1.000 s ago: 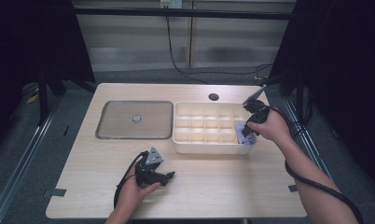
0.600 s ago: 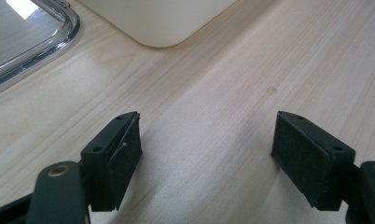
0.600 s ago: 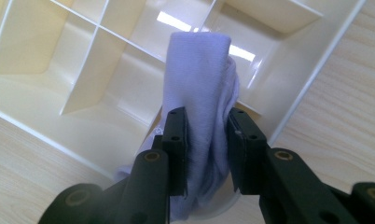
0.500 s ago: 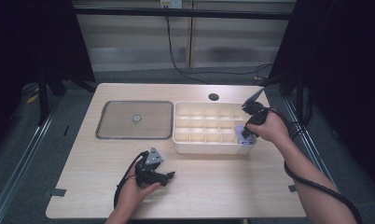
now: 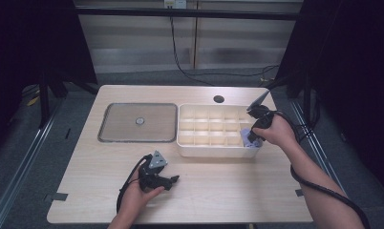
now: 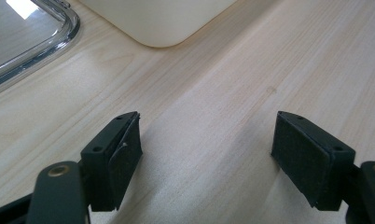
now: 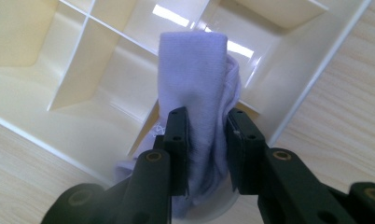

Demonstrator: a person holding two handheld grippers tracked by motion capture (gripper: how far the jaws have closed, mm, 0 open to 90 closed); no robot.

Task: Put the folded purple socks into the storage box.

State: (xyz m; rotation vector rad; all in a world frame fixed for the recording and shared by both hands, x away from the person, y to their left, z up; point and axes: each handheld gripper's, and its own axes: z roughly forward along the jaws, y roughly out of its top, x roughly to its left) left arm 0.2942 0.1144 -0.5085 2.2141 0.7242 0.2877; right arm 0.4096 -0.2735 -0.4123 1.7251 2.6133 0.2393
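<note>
Pinching folded lilac cloth [image 7: 197,88] in our right gripper [image 7: 206,135] over end compartment of cream plastic divided tray [image 5: 214,149]; our left gripper [image 6: 206,158] spread wide, low over pale wood surface [image 5: 228,186].

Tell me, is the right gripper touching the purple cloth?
Touching. The right gripper view shows the right gripper with both jaws pressed into the folded purple cloth over the cream divided tray.
</note>
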